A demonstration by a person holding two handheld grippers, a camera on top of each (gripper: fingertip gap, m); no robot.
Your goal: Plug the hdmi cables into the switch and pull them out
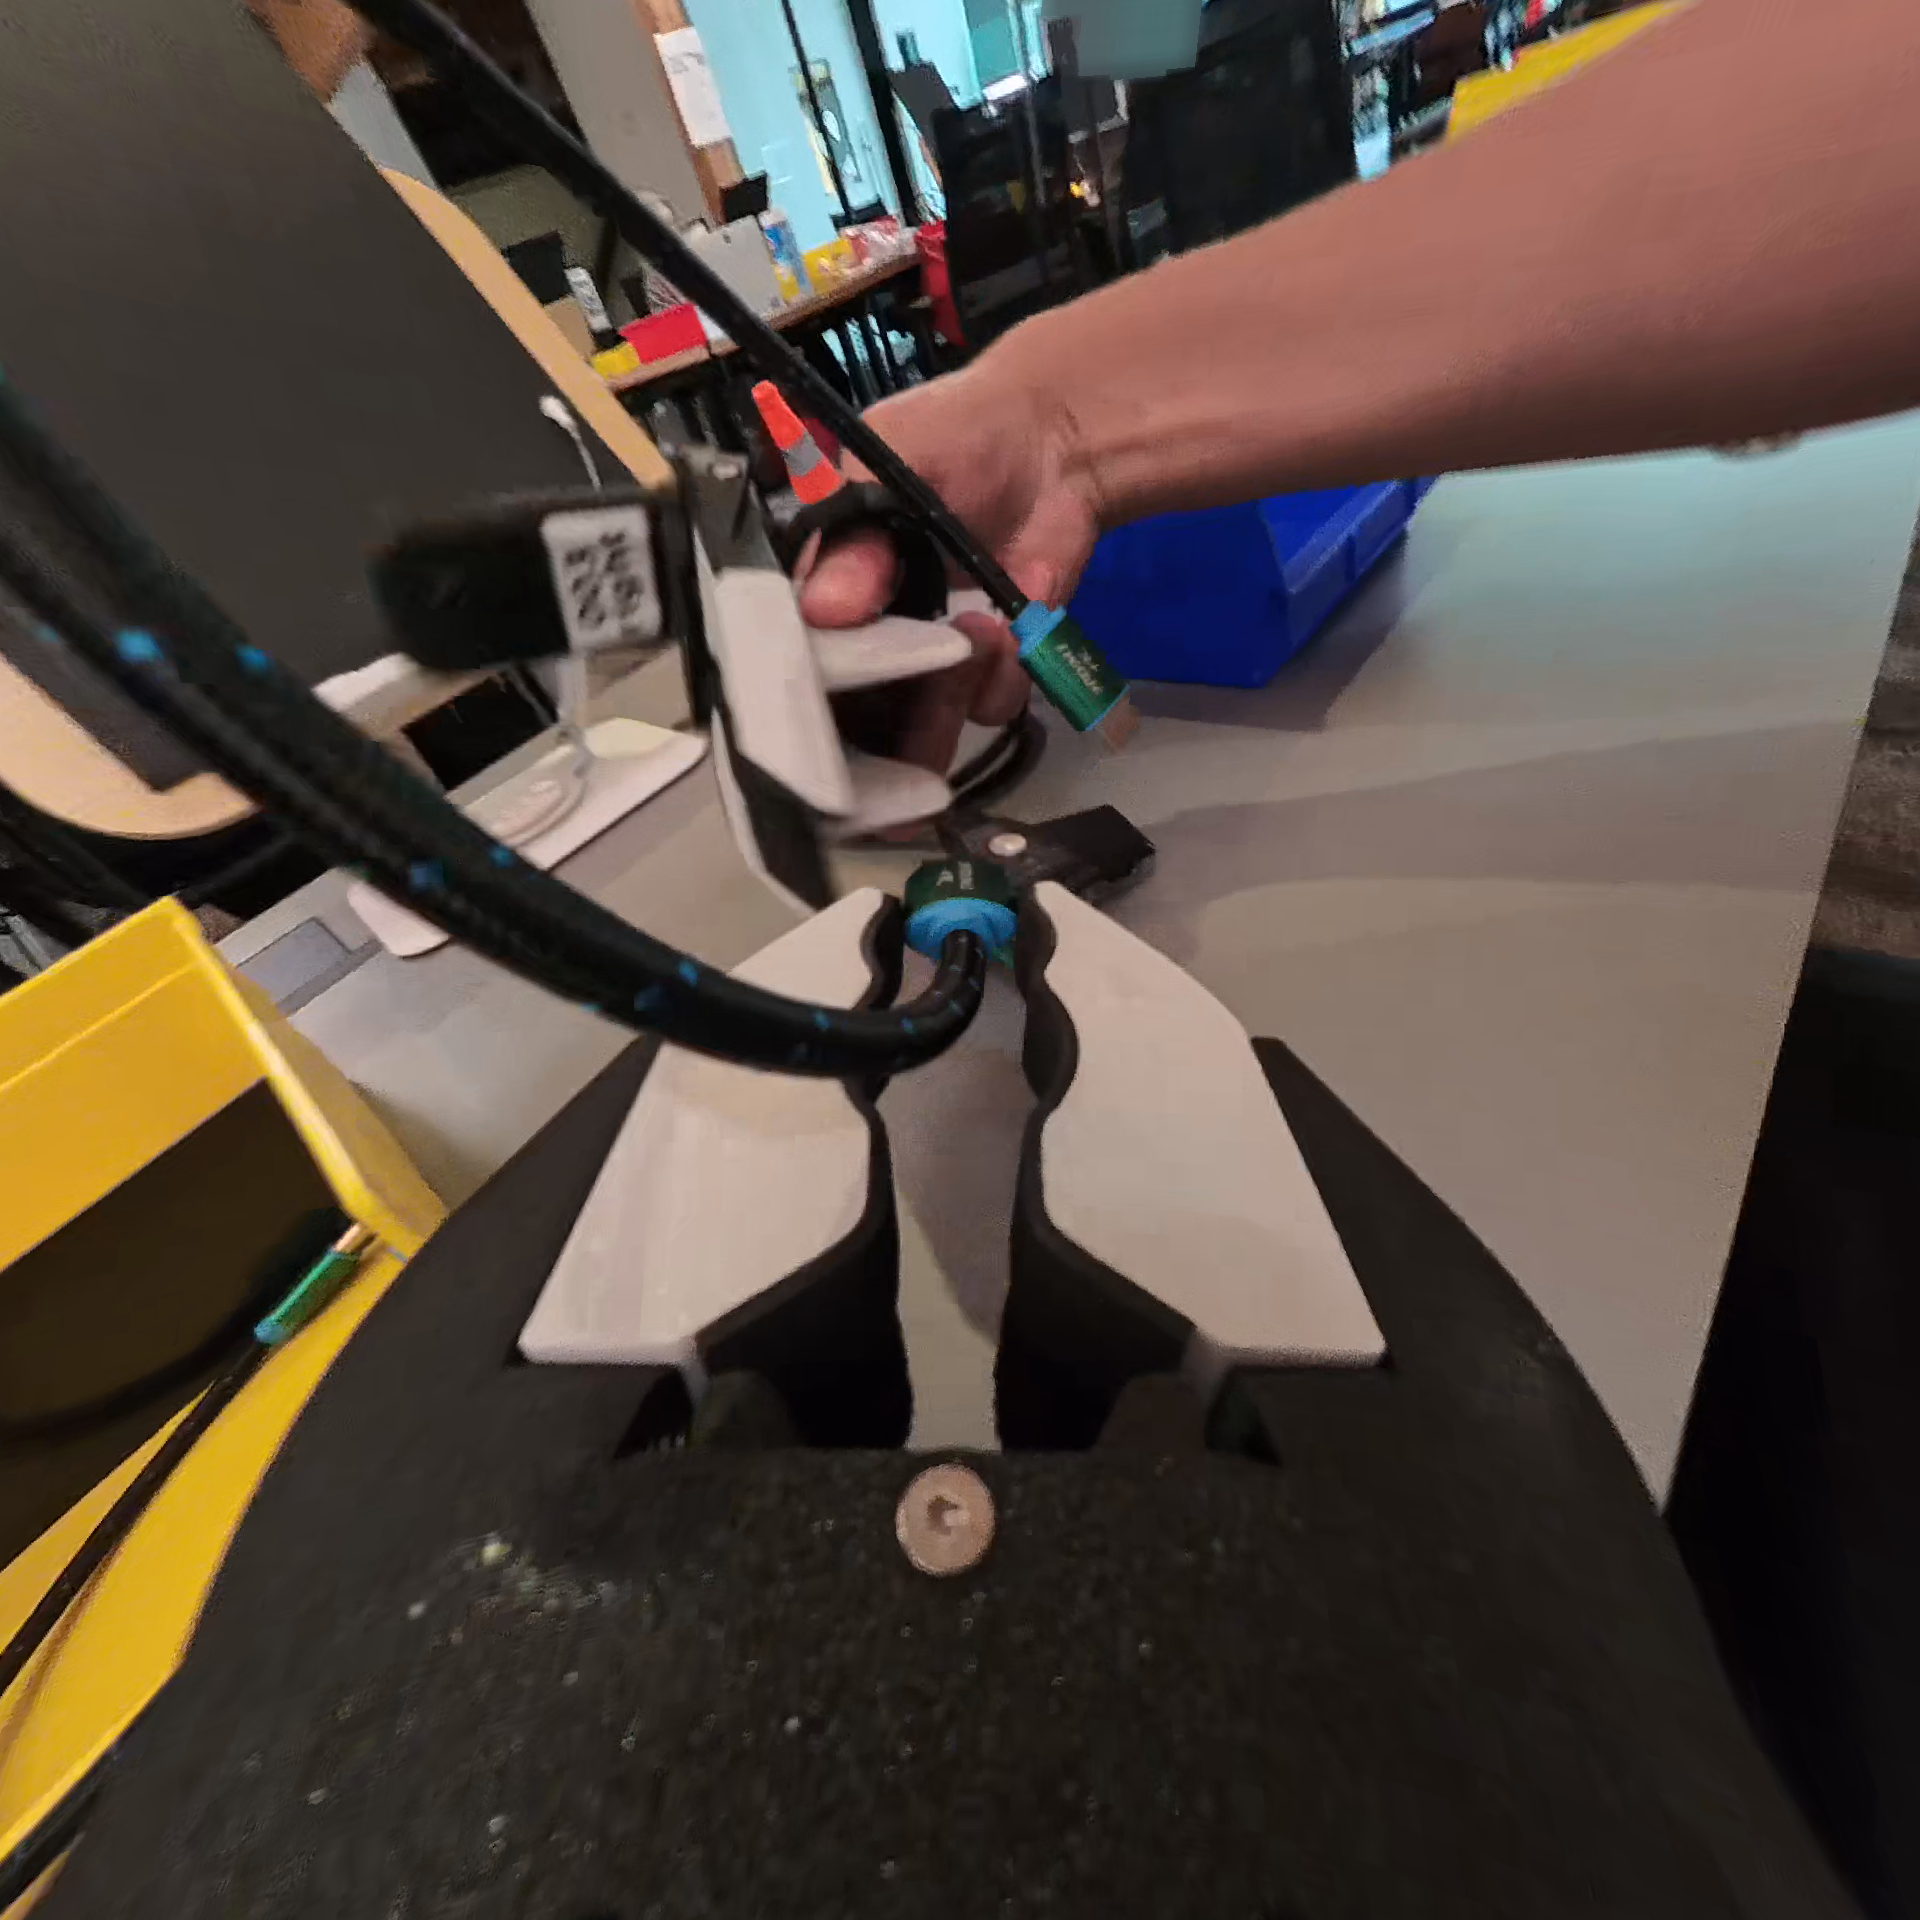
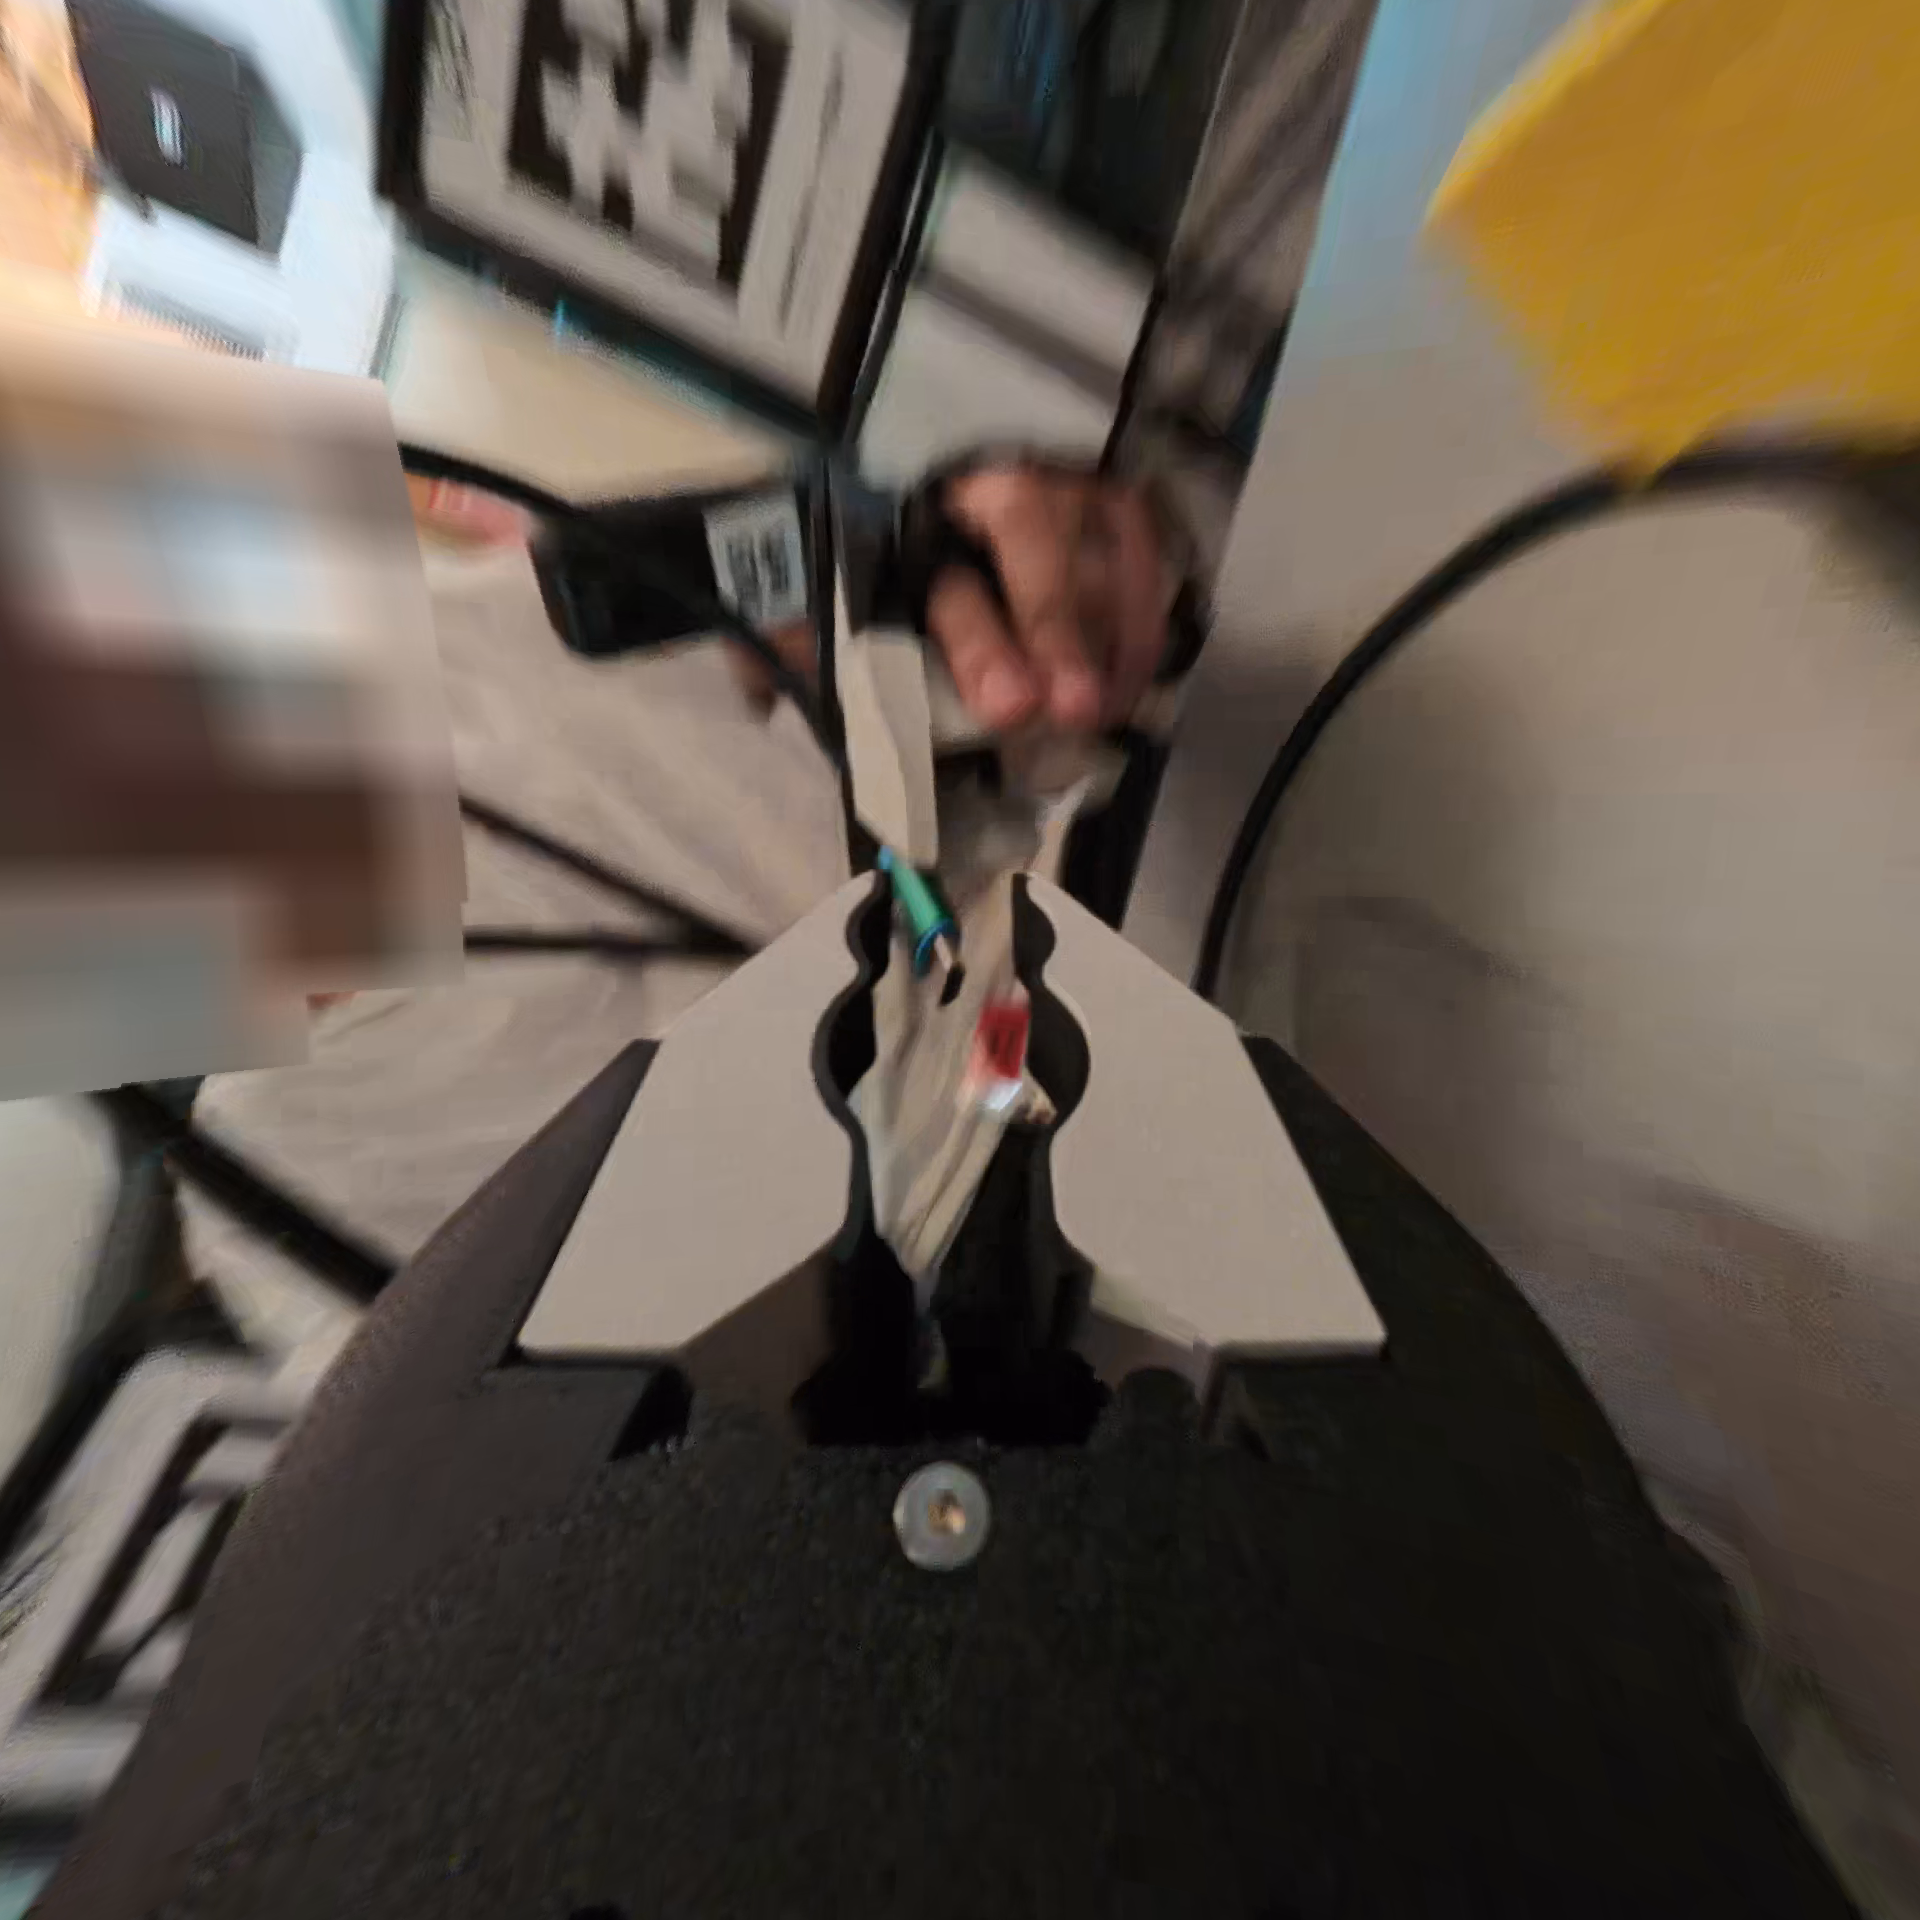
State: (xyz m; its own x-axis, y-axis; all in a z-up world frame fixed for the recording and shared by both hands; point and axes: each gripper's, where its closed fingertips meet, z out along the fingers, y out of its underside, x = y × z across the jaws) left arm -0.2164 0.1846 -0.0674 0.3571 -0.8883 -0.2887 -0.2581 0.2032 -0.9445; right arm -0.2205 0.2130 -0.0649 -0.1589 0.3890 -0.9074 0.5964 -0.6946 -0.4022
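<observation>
My left gripper [image 1: 954, 914] is shut on a green HDMI plug [image 1: 945, 894] with a blue collar. The plug sits at the near end of the small black switch [image 1: 1070, 847], which lies on the grey table [image 1: 1455, 883]. I cannot see whether the plug is seated. Its braided black cable [image 1: 416, 862] loops off to the left. A second green plug [image 1: 1070, 675] hangs above the switch on its own cable, beside the hand holding my right gripper [image 1: 951, 727]. Its fingers stand slightly apart with nothing between them. The right wrist view is blurred. It shows my right gripper [image 2: 951, 899] facing the first plug [image 2: 920, 920].
A yellow bin [image 1: 156, 1091] stands near left and a blue bin [image 1: 1247, 592] behind the hand. A dark screen [image 1: 208, 312] on a white base [image 1: 613, 758] rises at the left. An orange cone [image 1: 795, 447] stands behind. The table edge [image 1: 1787, 1039] runs along the right.
</observation>
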